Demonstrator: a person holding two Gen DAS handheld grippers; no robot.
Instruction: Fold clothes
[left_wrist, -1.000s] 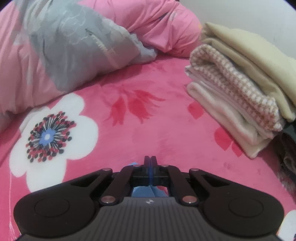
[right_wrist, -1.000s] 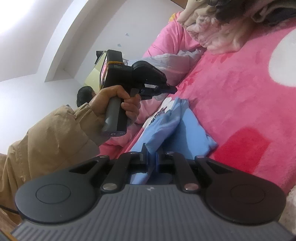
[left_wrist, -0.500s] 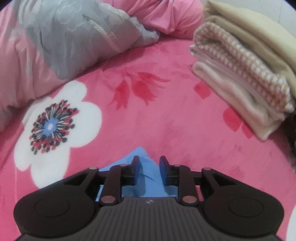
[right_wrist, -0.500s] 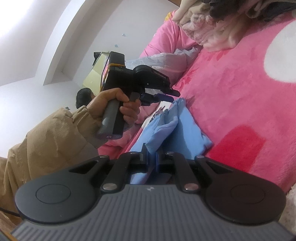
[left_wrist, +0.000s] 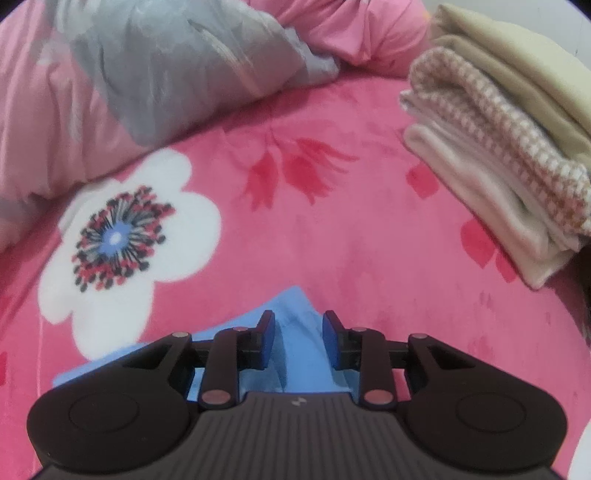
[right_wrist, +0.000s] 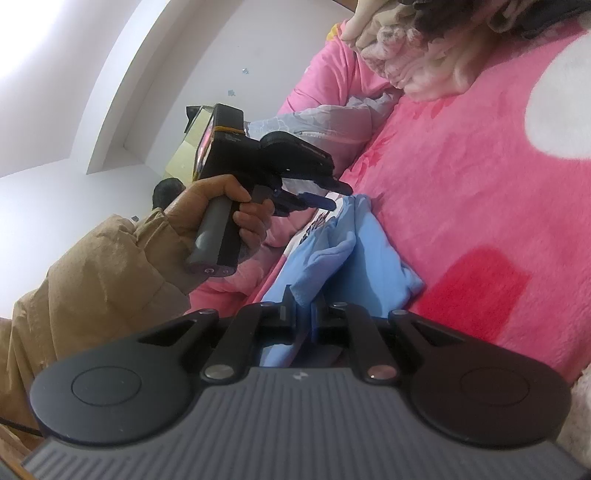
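the left tongs (left_wrist: 297, 338) stand released, their two blue-faced fingers apart over a corner of the light blue garment (left_wrist: 295, 332); the jaws have just been opening, and the cloth lies between them without either pad pressing on it. the right tongs (right_wrist: 303, 314) are clenched on a fold of the same garment (right_wrist: 369, 254), the fabric pinched in the narrow gap between the fingers.

the blue garment is the landmark here. it lies bunched on the pink flowered blanket (left_wrist: 332, 206) of the bed, with a printed patch showing near its far end in the right wrist view (the print is too small to read). beyond the garment in the left wrist view sits the blanket's big white flower (left_wrist: 122, 236) with a dark, red and blue centre, off to the left. further back from the garment is a grey and pink quilt (left_wrist: 177, 62), rumpled against the head of the bed. to the right of the garment, well apart from it, is a stack of folded clothes (left_wrist: 498, 140): cream pieces at the bottom, a pink-and-white checked piece in the middle, beige ones on top.

in the right wrist view a person's hand (right_wrist: 221, 206) grips the handle of the left tool just above the garment's far end, and a tan sleeve (right_wrist: 92, 280) runs back from it.
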